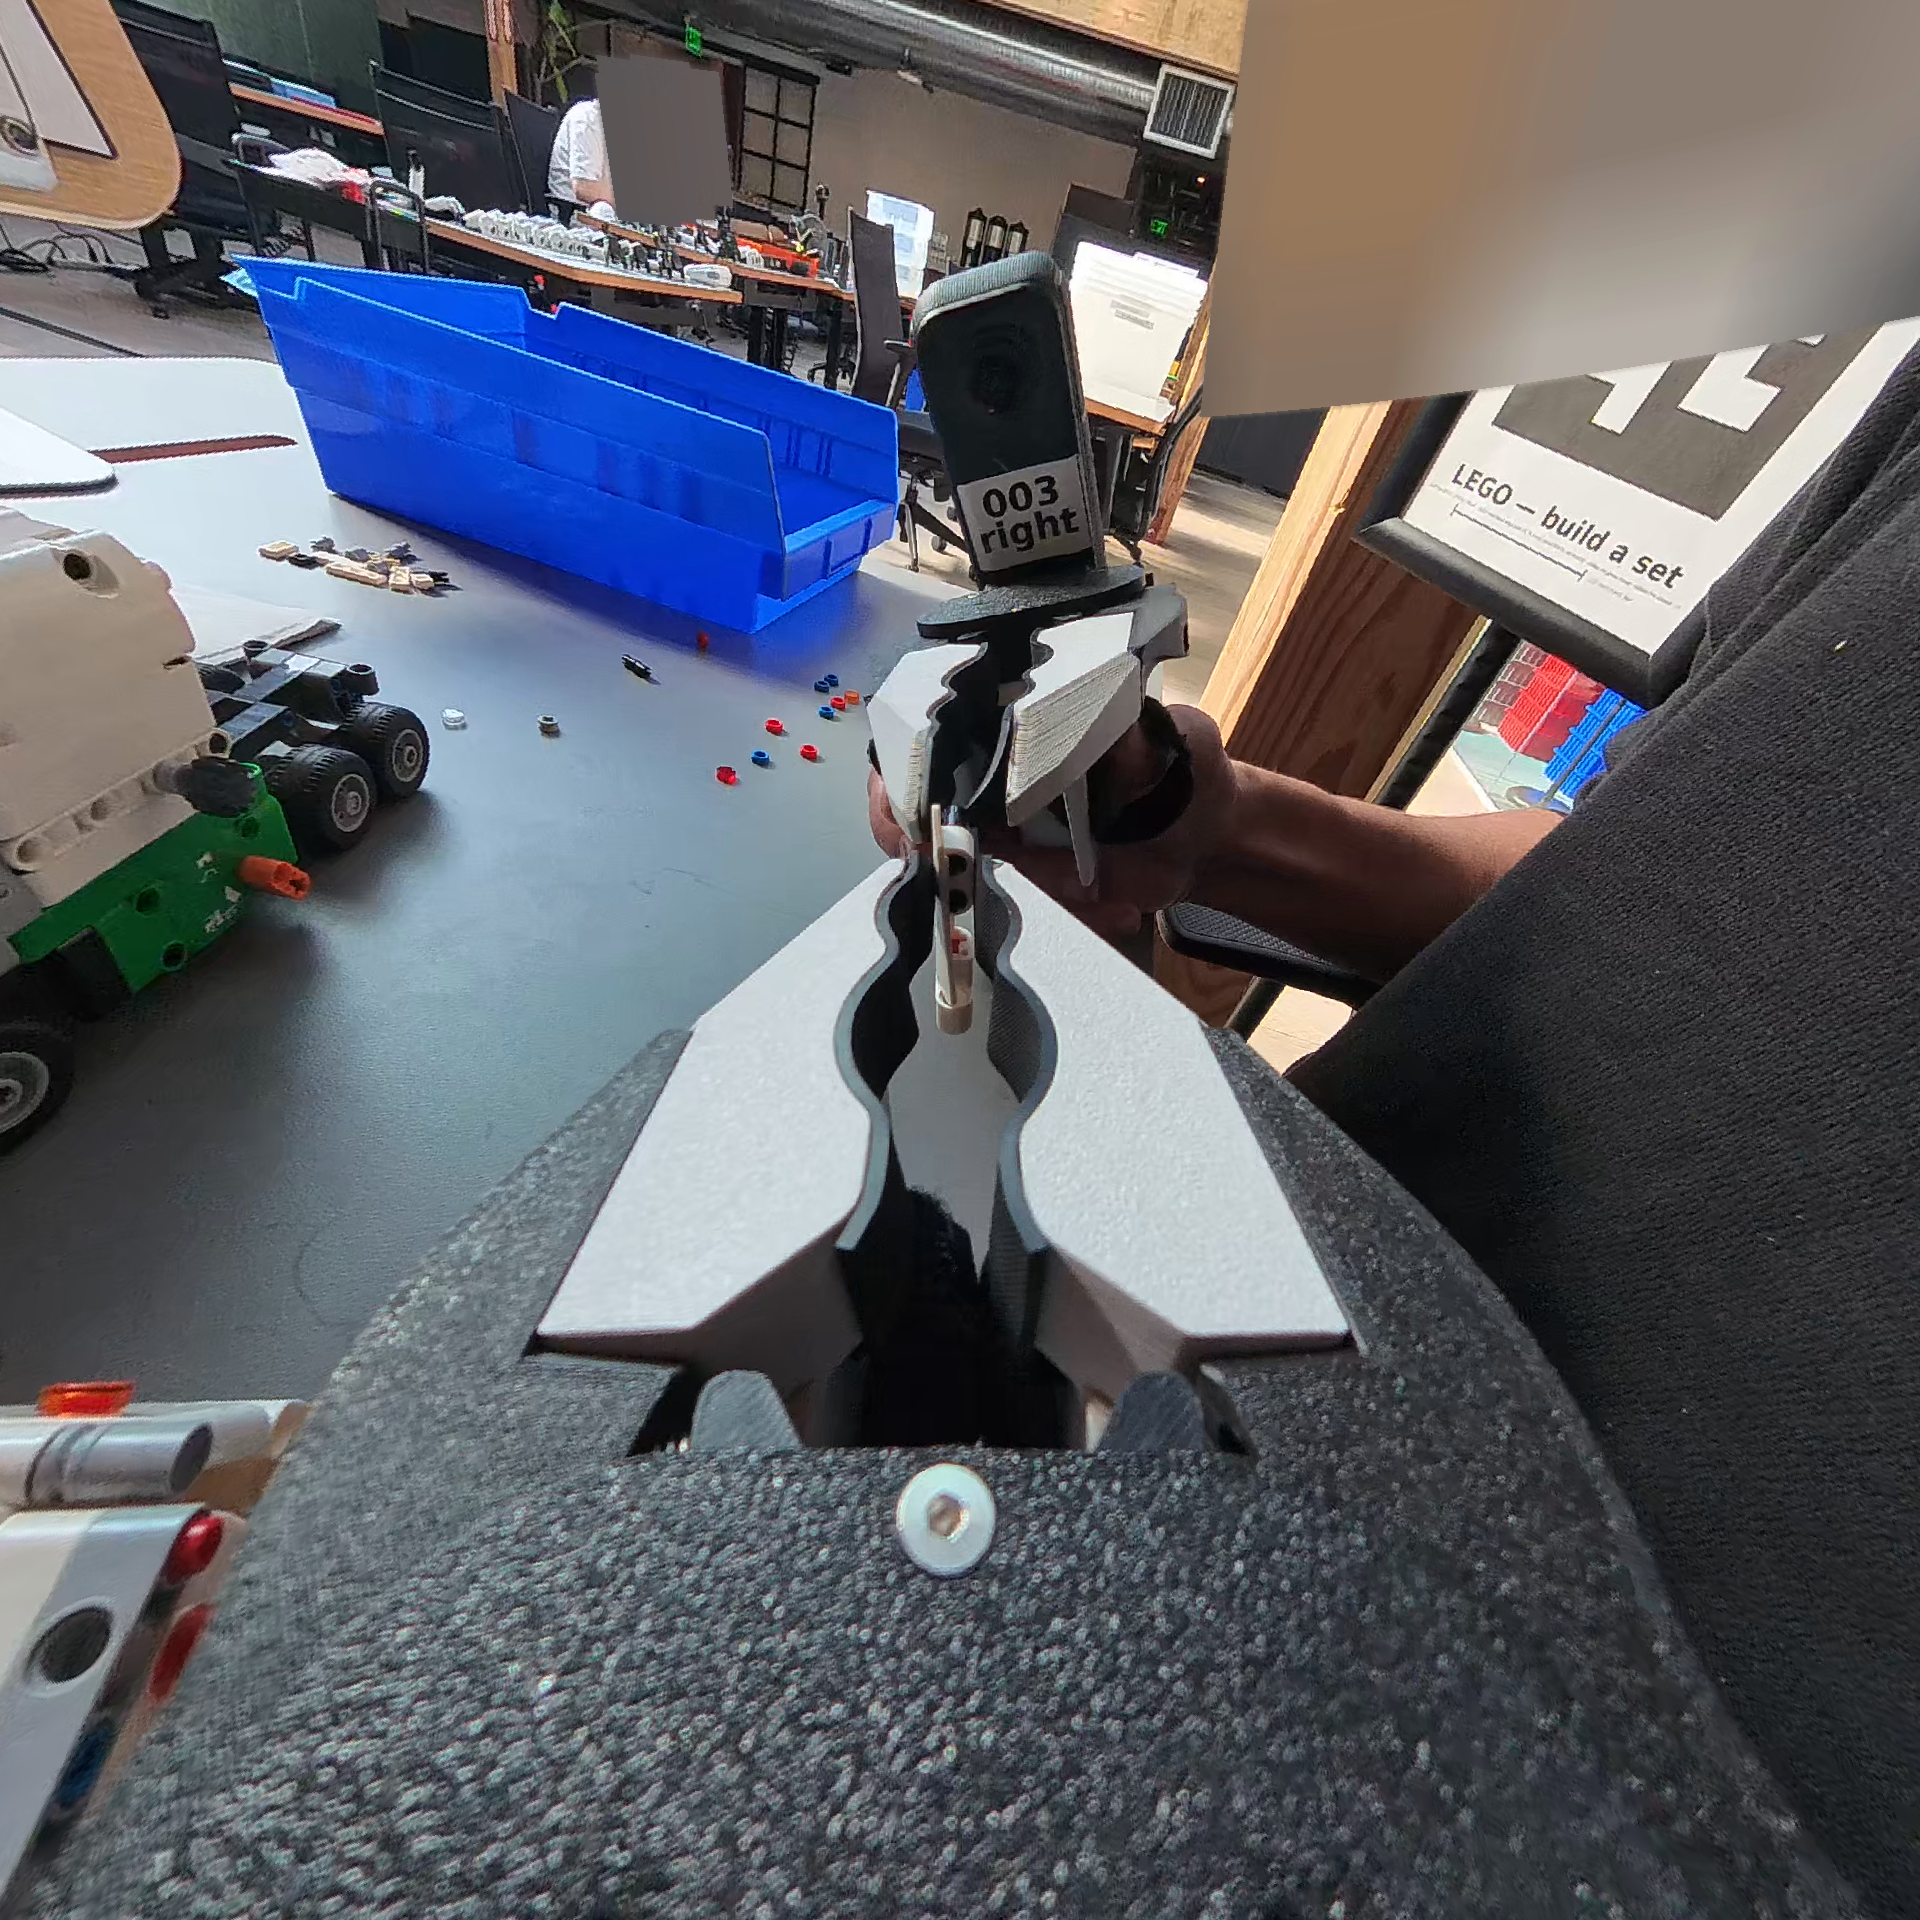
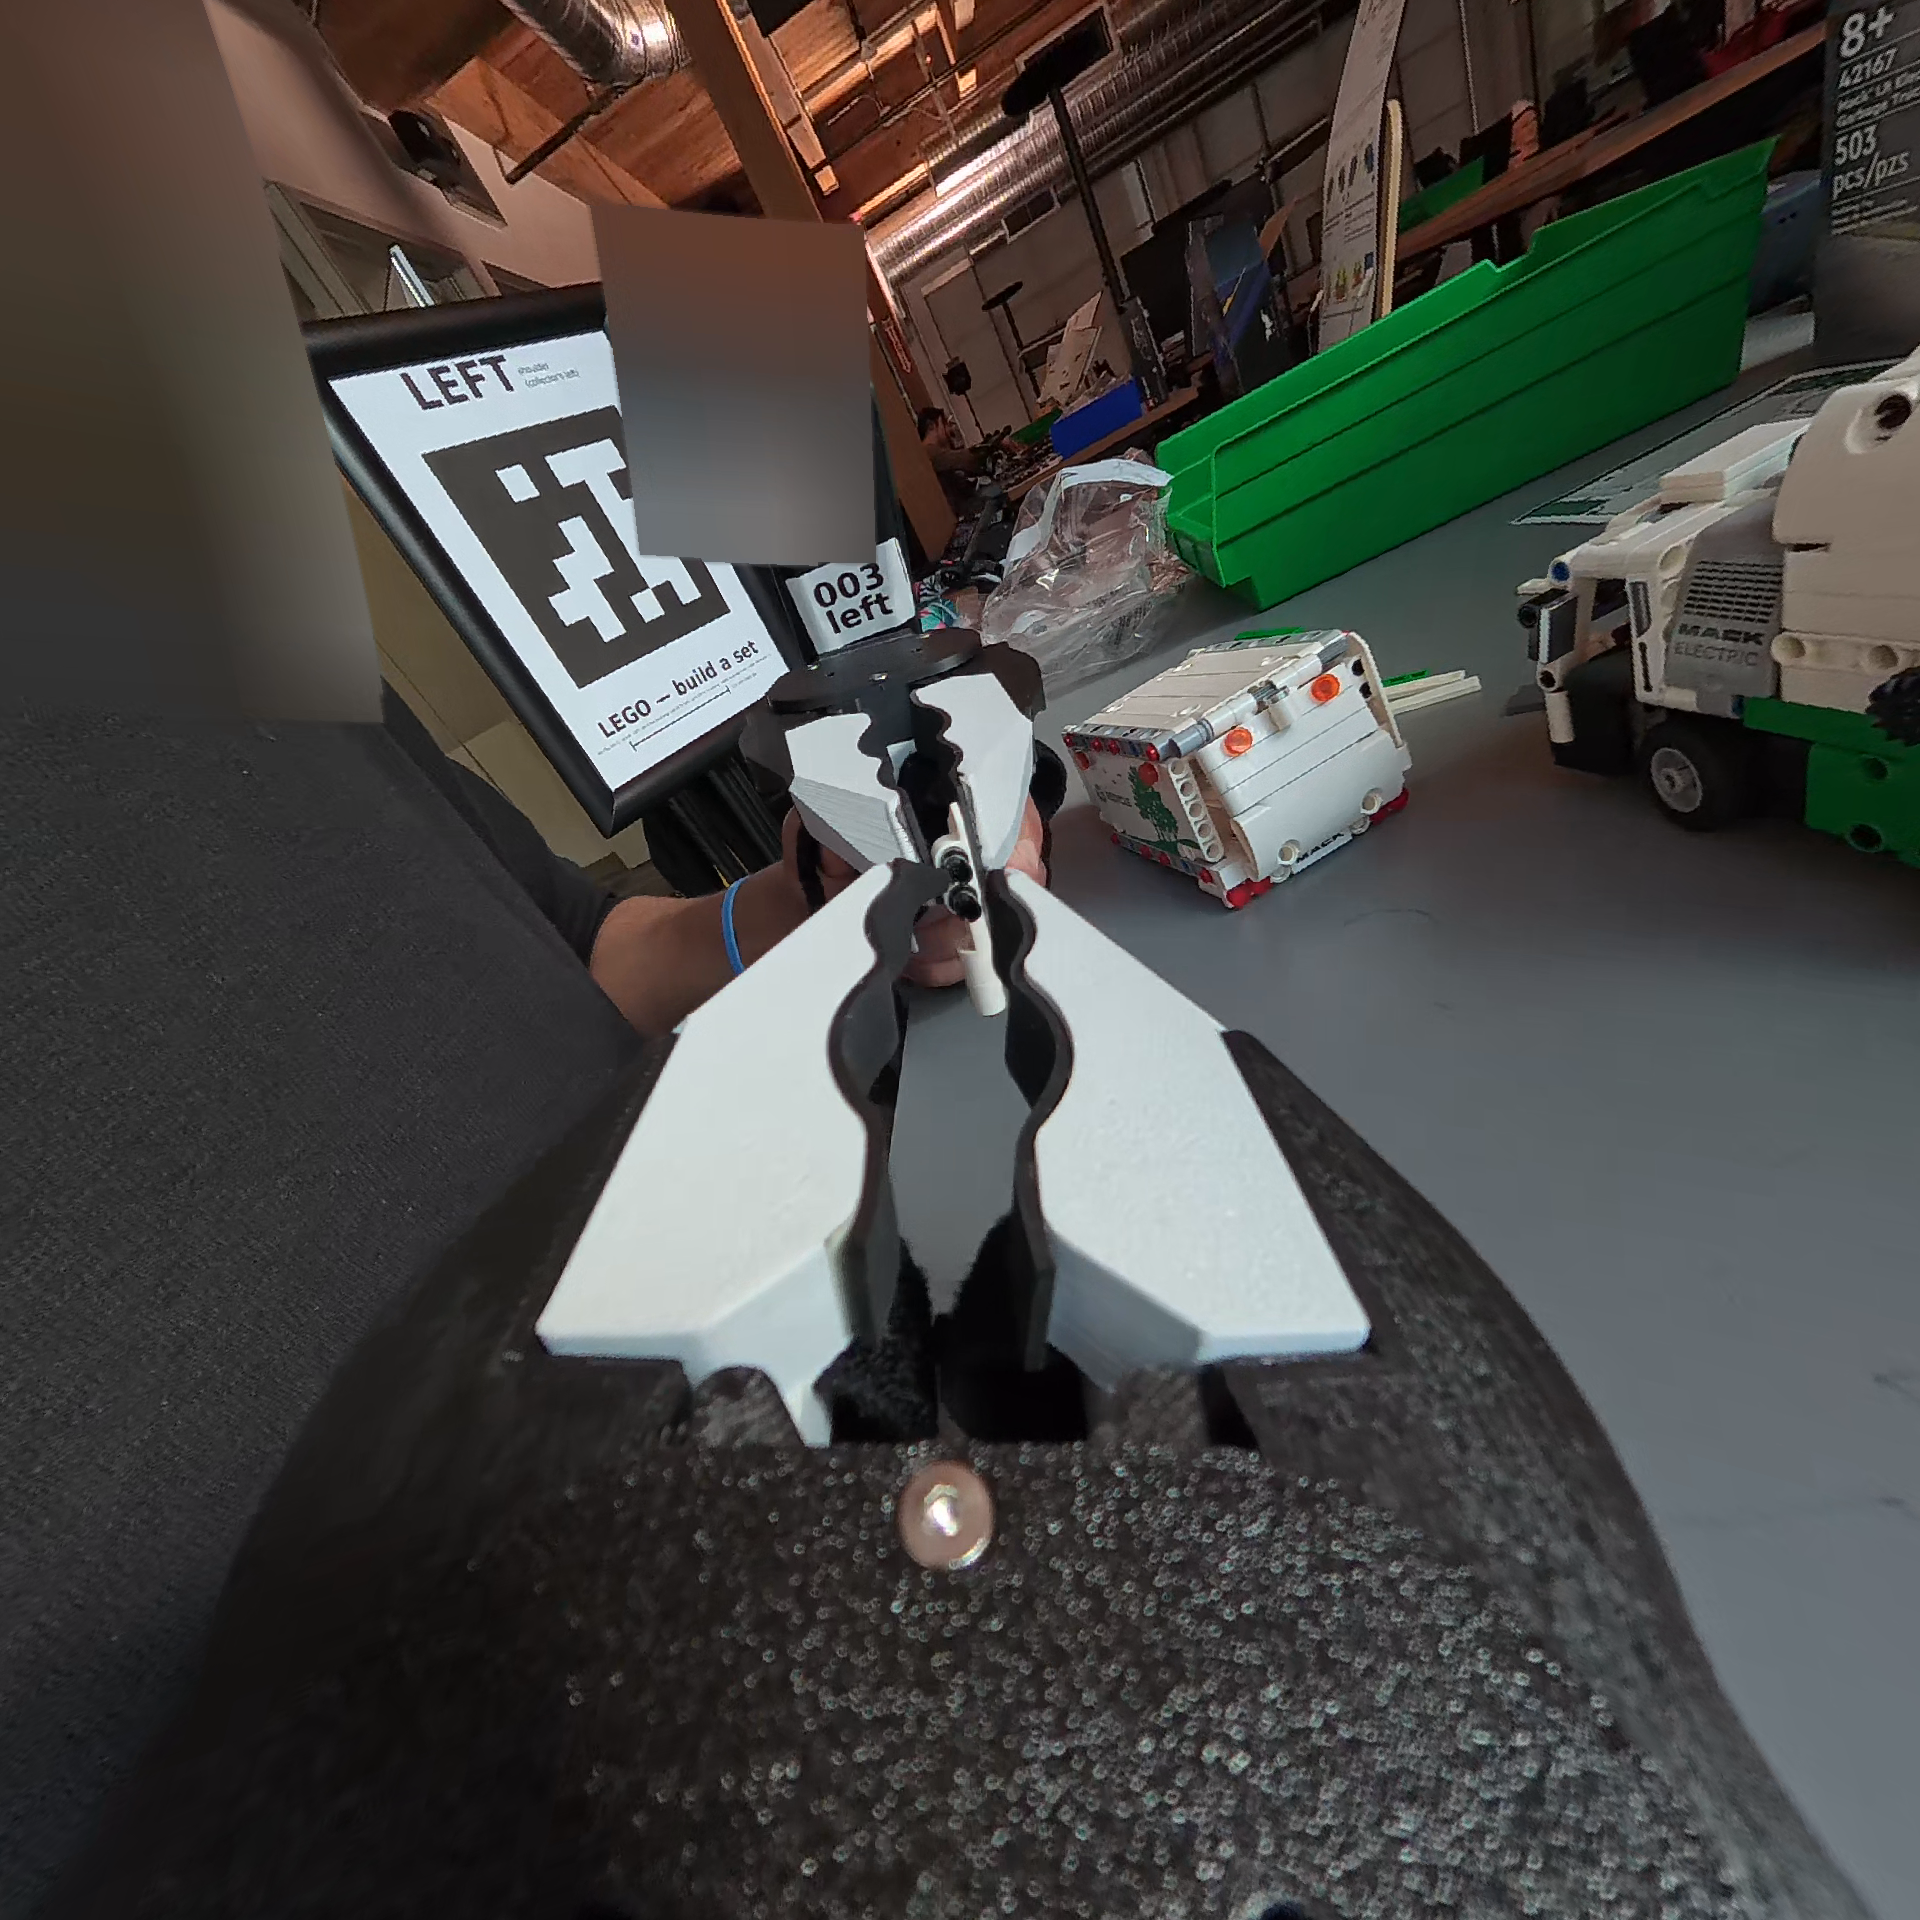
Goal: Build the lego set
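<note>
A slim white Lego beam [image 1: 954,935] with two black pins hangs upright between my two grippers, which face each other tip to tip above the table's near edge. My left gripper [image 1: 943,868] is closed on the beam at its tips. My right gripper [image 1: 951,816] grips the beam's upper end from the far side. In the right wrist view the beam [image 2: 977,945] sits between my right gripper's tips [image 2: 948,878], with the left gripper [image 2: 940,821] closed on it just behind. A hand holds each gripper.
A white-and-green Lego truck [image 1: 135,790] [image 2: 1766,665] stands on the grey table [image 1: 520,987], with a separate white box body [image 2: 1236,769] near it. There are also a blue bin [image 1: 582,447], a green bin [image 2: 1455,416], a plastic bag [image 2: 1081,561] and small loose pieces [image 1: 790,727]. A framed sign [image 2: 540,540] stands by the person's torso [image 1: 1662,1143]. Only a small space, under 4 cm, lies between the two pairs of fingers. The white-and-green Lego truck [image 1: 135,790] is about equally far from each gripper, around 15 cm. Look for it in the right wrist view [image 2: 1880,651] too.
</note>
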A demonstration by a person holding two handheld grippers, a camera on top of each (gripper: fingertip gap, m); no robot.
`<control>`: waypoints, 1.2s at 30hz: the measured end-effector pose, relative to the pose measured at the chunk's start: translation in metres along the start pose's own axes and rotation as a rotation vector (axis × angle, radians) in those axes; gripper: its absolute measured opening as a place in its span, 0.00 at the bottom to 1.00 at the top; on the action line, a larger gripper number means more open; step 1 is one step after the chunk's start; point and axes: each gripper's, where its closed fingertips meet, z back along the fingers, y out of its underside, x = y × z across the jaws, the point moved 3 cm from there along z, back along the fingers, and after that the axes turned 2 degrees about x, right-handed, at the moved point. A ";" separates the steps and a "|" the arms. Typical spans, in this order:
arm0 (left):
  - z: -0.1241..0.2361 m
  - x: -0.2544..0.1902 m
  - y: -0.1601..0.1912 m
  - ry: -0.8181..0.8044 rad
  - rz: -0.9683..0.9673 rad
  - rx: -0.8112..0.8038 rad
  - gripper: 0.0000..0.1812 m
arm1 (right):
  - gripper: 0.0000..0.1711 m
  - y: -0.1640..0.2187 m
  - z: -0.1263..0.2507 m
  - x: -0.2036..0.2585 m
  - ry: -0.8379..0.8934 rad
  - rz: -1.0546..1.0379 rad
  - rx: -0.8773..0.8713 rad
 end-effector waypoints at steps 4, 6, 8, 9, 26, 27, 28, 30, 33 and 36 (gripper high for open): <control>0.000 -0.001 0.000 0.013 0.000 0.001 0.03 | 0.09 -0.001 0.000 0.001 -0.011 -0.004 -0.006; 0.000 -0.002 0.000 0.017 0.001 -0.002 0.03 | 0.07 0.000 -0.001 0.001 -0.008 -0.004 0.004; 0.000 -0.002 0.000 0.019 0.001 0.000 0.03 | 0.03 0.001 -0.002 0.001 -0.008 0.003 0.014; 0.000 -0.002 0.000 0.019 -0.001 0.003 0.03 | 0.02 0.001 -0.002 0.001 -0.001 0.006 0.015; -0.005 -0.006 0.007 0.014 -0.040 0.059 0.03 | 0.02 0.006 -0.002 0.003 -0.035 -0.014 0.062; -0.005 -0.006 0.007 0.013 -0.040 0.058 0.03 | 0.02 0.005 -0.002 0.003 -0.037 -0.015 0.060; -0.005 -0.006 0.006 0.014 -0.037 0.056 0.03 | 0.02 0.005 -0.002 0.003 -0.037 -0.018 0.056; -0.005 -0.004 0.005 0.016 -0.022 0.047 0.03 | 0.02 0.003 -0.002 0.002 -0.027 -0.023 0.037; -0.003 0.001 0.003 -0.012 0.013 0.025 0.03 | 0.10 -0.001 0.000 0.003 0.034 0.069 0.008; -0.001 0.015 0.001 -0.043 0.222 -0.024 0.03 | 0.17 0.001 0.000 0.001 0.258 0.304 0.118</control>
